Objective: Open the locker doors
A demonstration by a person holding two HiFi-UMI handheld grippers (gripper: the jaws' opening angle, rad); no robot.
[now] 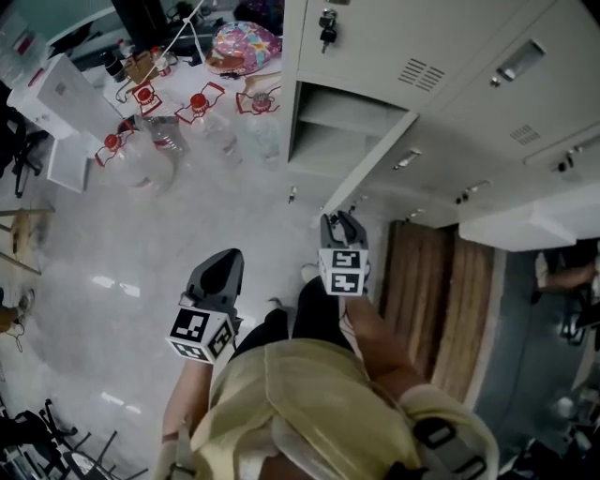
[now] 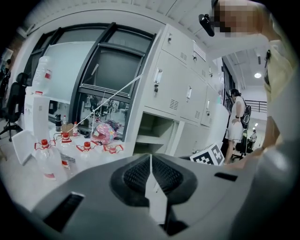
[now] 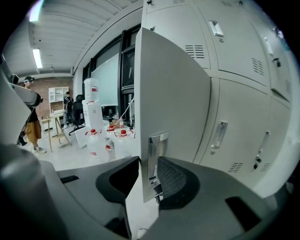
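- The grey locker bank [image 1: 450, 56] stands ahead of you and to your right. In the head view one compartment [image 1: 328, 122] is open, with one shelf across it, and the other doors in sight are shut.
- The open door [image 3: 173, 84] belongs to that low compartment, and it swings out toward you with its free edge facing you.
- Your right gripper [image 1: 342, 230] straddles that free edge. Its jaws are clamped on the door, one pad on each face.
- Your left gripper [image 2: 150, 157] hangs apart from the lockers, over the floor. Its jaws are pressed together with nothing between them.
- Four clear bottles [image 1: 197, 108] with red caps stand on the floor left of the lockers.
- The door's metal handle plate [image 3: 157, 154] sits right against your right gripper's right-hand pad.
- One bunch of keys [image 1: 327, 28] hangs from an upper door's lock.
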